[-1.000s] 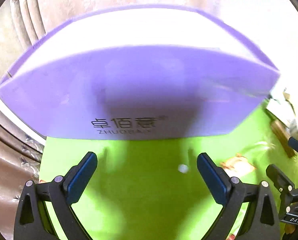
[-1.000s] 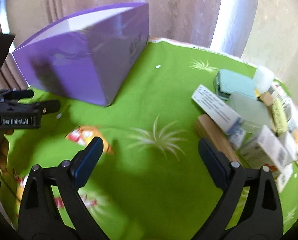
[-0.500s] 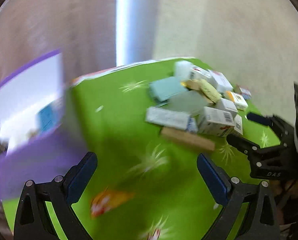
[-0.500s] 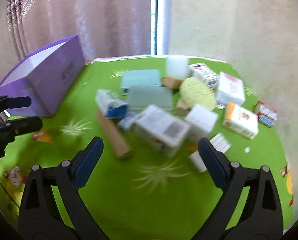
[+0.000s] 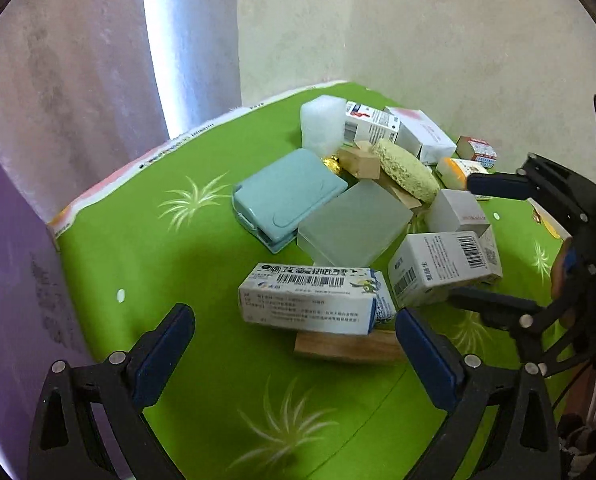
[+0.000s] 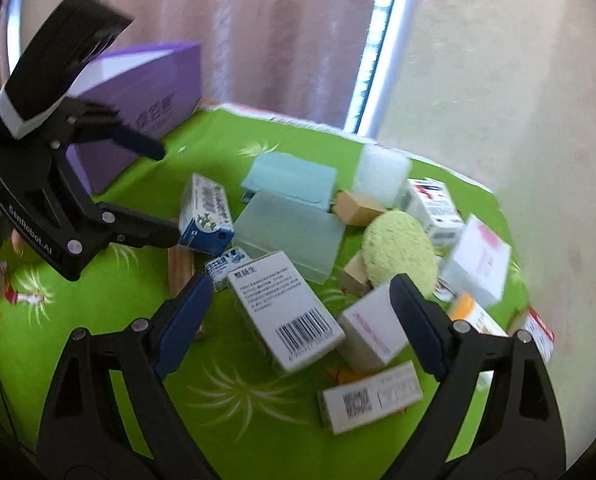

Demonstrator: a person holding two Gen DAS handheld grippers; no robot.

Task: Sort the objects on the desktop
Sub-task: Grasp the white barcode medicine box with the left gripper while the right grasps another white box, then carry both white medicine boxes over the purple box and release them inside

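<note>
Both claws spread wide, holding nothing. Left claw (image 5: 294, 346) should drop straight over long box (image 5: 312, 300) w/o bumping wood block (image 5: 346, 346). Right claw (image 6: 300, 314) waits by barcode box (image 6: 286, 312).

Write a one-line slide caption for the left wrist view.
Open left tool faces a white barcoded box atop a wooden block on the green cloth.

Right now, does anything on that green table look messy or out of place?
Yes. The boxes are heaped in a jumble rather than sorted. The blue-and-white box perches tilted on a wooden block, and a yellow-green sponge lies across other items. Both grippers, left and right, are open and empty.
</note>
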